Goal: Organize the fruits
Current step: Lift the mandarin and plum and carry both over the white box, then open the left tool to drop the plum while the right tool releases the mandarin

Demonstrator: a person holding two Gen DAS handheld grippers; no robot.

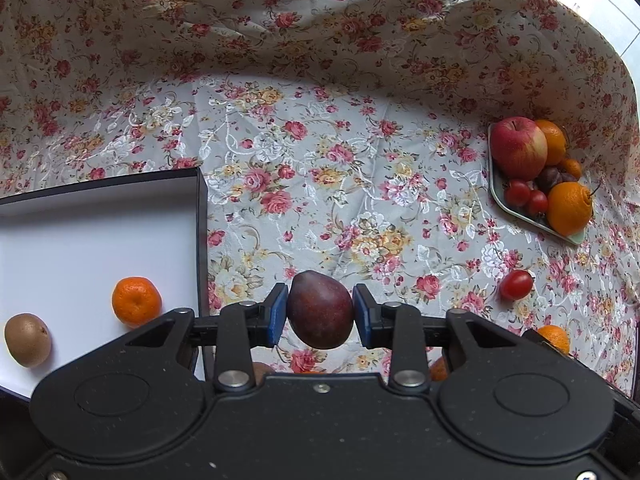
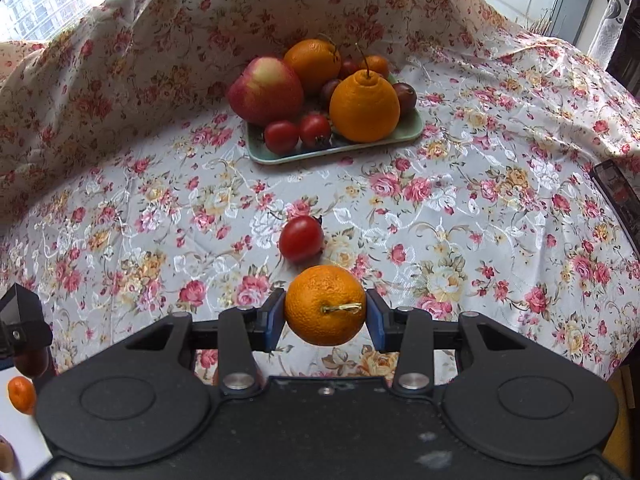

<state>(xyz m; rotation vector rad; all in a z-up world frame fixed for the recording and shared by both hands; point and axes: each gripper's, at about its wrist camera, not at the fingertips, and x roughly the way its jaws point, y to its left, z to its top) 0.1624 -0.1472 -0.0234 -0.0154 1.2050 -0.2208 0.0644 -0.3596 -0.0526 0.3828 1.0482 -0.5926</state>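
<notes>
Now left gripper (image 1: 320, 312) clamped on plum (image 1: 320, 310), just right of box (image 1: 199, 216). Right gripper (image 2: 325, 313) pinching mandarin (image 2: 325, 304), tomato (image 2: 301, 239) just beyond, tray (image 2: 412, 130) farther off.

Both wrist cams look fwd along their fingers, low over the cloth (image 1: 320, 160). Left cam sees tray (image 1: 516, 210) far right; right cam faces it head-on, nearer. Both share tray & loose tomato (image 2: 301, 239).

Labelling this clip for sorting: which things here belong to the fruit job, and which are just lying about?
Job: plum in left gripper; mandarin in right gripper; white box; green tray; loose cherry tomato.
Lying about: floral cloth; curtain.
</notes>
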